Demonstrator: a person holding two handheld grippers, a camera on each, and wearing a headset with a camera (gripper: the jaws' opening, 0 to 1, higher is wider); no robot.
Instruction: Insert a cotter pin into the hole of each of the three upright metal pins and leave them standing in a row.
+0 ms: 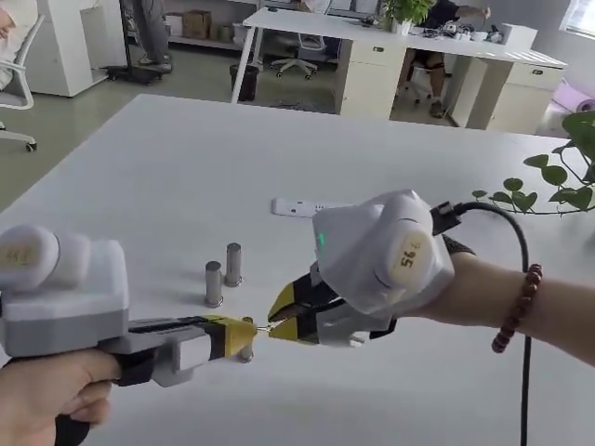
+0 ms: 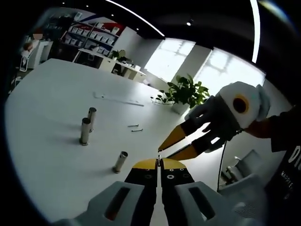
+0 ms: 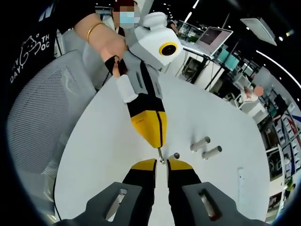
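Note:
Three upright metal pins stand on the white table: two close together (image 1: 233,264) (image 1: 214,283), and a third (image 1: 246,351) partly hidden behind the left gripper's tips. My left gripper (image 1: 249,330) (image 2: 159,162) is shut on a thin cotter pin (image 2: 160,157) that sticks out of its yellow tips. My right gripper (image 1: 275,318) (image 3: 162,164) faces it tip to tip, its jaws a little apart around the cotter pin's (image 3: 161,155) free end. The nearest metal pin (image 2: 120,161) stands just left of the left gripper's tips.
Two spare cotter pins (image 2: 133,125) (image 2: 137,130) lie on the table beyond the metal pins. A white strip (image 1: 297,206) lies further back. A potted plant (image 1: 558,177) stands at the right edge, and the right gripper's black cable (image 1: 521,242) arcs over the wrist.

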